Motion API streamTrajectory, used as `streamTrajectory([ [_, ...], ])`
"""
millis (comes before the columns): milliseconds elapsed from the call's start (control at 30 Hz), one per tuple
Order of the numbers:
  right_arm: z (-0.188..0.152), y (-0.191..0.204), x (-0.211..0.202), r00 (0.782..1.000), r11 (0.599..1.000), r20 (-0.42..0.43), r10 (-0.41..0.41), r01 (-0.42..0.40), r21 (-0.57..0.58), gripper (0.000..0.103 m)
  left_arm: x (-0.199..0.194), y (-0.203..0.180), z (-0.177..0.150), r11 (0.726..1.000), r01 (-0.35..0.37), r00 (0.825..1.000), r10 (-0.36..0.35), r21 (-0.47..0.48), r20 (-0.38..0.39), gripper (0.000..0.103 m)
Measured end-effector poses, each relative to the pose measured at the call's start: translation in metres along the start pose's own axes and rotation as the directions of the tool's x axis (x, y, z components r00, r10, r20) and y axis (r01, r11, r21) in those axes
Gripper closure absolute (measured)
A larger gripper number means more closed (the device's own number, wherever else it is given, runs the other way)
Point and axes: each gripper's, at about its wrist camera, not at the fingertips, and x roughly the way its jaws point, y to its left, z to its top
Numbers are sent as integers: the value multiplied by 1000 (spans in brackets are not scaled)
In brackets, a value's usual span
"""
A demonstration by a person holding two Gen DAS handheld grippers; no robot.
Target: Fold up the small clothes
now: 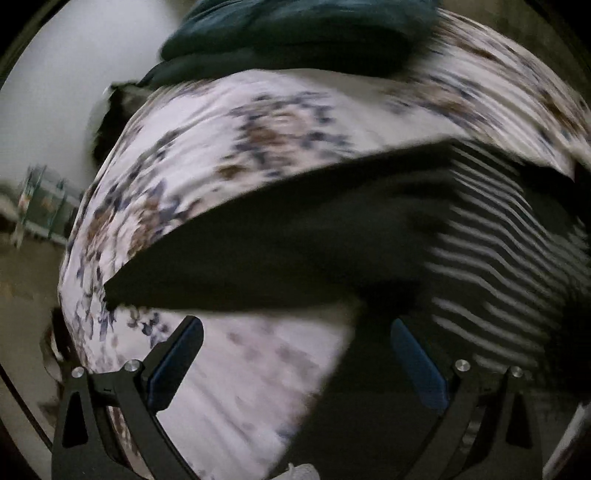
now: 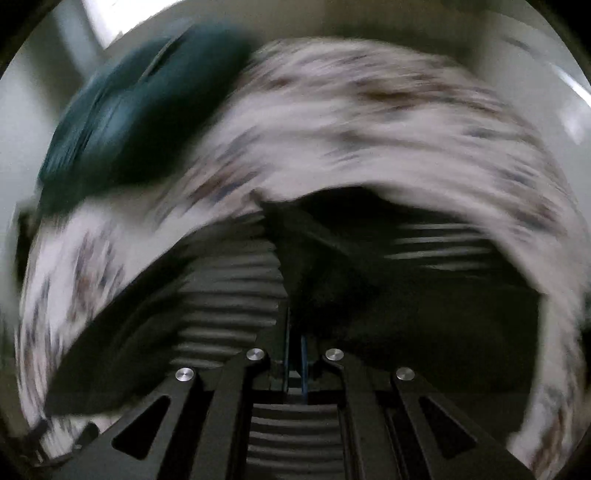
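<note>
Carrying a fold across, judging by the blur: right gripper (image 2: 295, 354) pinched tight on the black-and-white striped garment (image 2: 229, 280), cloth draped ahead of and below its closed fingers. Left gripper (image 1: 295, 354) spread wide and holding nothing, hovering with the same garment (image 1: 491, 236) just ahead and to its right, over a floral bedspread (image 1: 221, 147). Dark teal pillow (image 1: 295, 33) far ahead. Next, probably: laying the lifted edge onto the flat black half and pressing smooth. Soft, limp, partly doubled.
</note>
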Motion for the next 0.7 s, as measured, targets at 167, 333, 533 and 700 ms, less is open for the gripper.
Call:
streamTrajectory([
  [167,-22,117,77,991,965,-118,-57,25,-259,99,34,60,11,994,-47,999,47,-94,-5,0],
  [333,-36,112,95,964,972,-253,-77,16,-235,70,54,93,8,990,-25,1000,22,-137,-22,0],
  [533,-58,45,51,968,995,-238,-84,70,-67,8,65,144,-7,970,14,999,-25,-241,-40,0],
  [700,-71,2,9,968,984,-195,-161,172,42,0,84,203,-24,910,2,991,-56,-416,-118,0],
])
